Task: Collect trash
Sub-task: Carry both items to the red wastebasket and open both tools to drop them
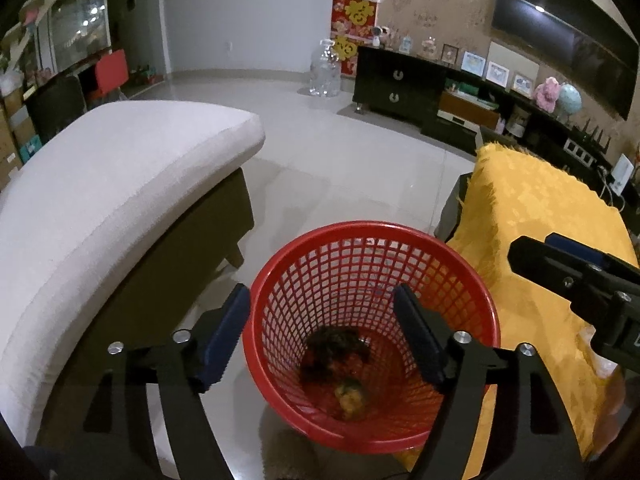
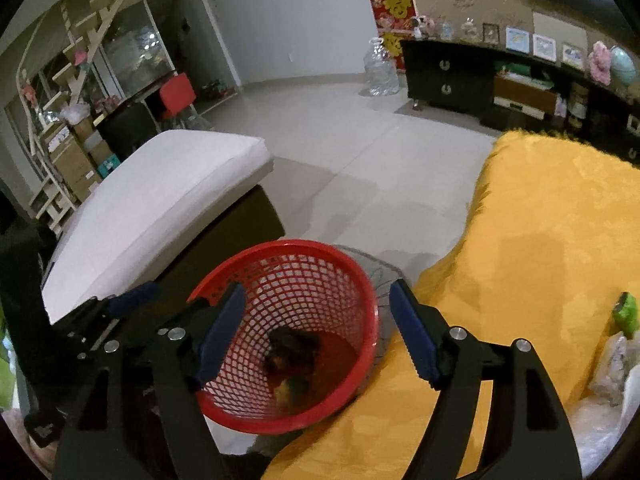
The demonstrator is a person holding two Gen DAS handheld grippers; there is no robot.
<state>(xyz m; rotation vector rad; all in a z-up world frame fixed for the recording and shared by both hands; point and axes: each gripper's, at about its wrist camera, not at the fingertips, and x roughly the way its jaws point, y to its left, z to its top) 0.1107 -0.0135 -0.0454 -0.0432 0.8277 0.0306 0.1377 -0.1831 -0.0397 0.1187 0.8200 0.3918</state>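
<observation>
White cushion of the sofa (image 1: pixel 120 184) lies at my left, its dark base beside the red mesh basket (image 1: pixel 372 436) that stands on the pale tiled floor (image 1: pixel 340 152). My left tool (image 1: pixel 322 322) hangs over the basket with its fingers spread apart and nothing between them — one blue pad outside the rim, the other above the inside. At the basket's bottom lie a dark crumpled clump (image 1: pixel 334 350) and a yellowish scrap (image 1: pixel 352 394). My right tool (image 2: pixel 316 312) is likewise wide apart and empty, over the basket's right edge. Further right, the yellow cloth (image 2: pixel 560 220) carries a green wrapper (image 2: pixel 626 312) and clear plastic wrappers (image 2: pixel 612 364).
</observation>
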